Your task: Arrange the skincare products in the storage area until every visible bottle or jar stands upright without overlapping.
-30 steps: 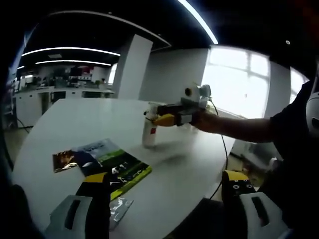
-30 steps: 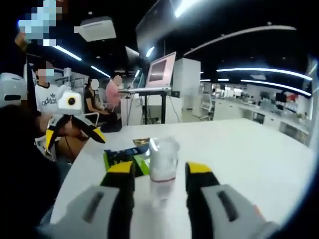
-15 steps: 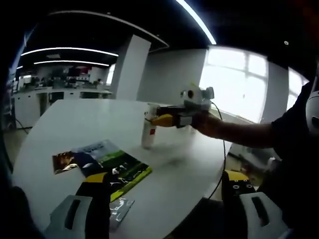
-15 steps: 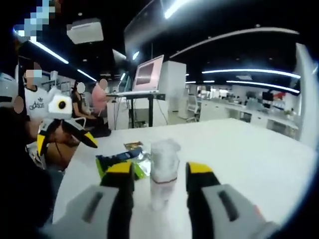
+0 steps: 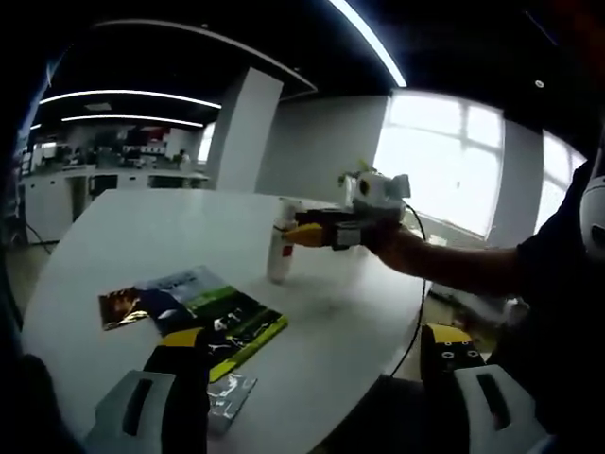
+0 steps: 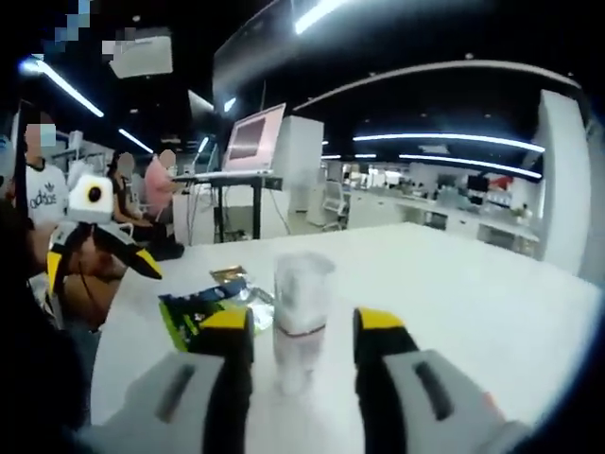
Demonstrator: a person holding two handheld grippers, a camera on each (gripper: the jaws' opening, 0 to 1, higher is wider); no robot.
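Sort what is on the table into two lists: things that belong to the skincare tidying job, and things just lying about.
Part of the job:
- white upright bottle with a clear cap, standing on the white round table
- right gripper, jaws either side of that bottle
- left gripper, open over the near table edge

Just lying about:
- green and dark printed booklet
- small silvery foil packet

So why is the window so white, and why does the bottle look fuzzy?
In the left gripper view the window is blown out by daylight, so nothing shows through it, and the white bottle is small and soft. In the right gripper view the bottle sits close between the jaws and looks blurred; straight ceiling lights bend from the fisheye lens.
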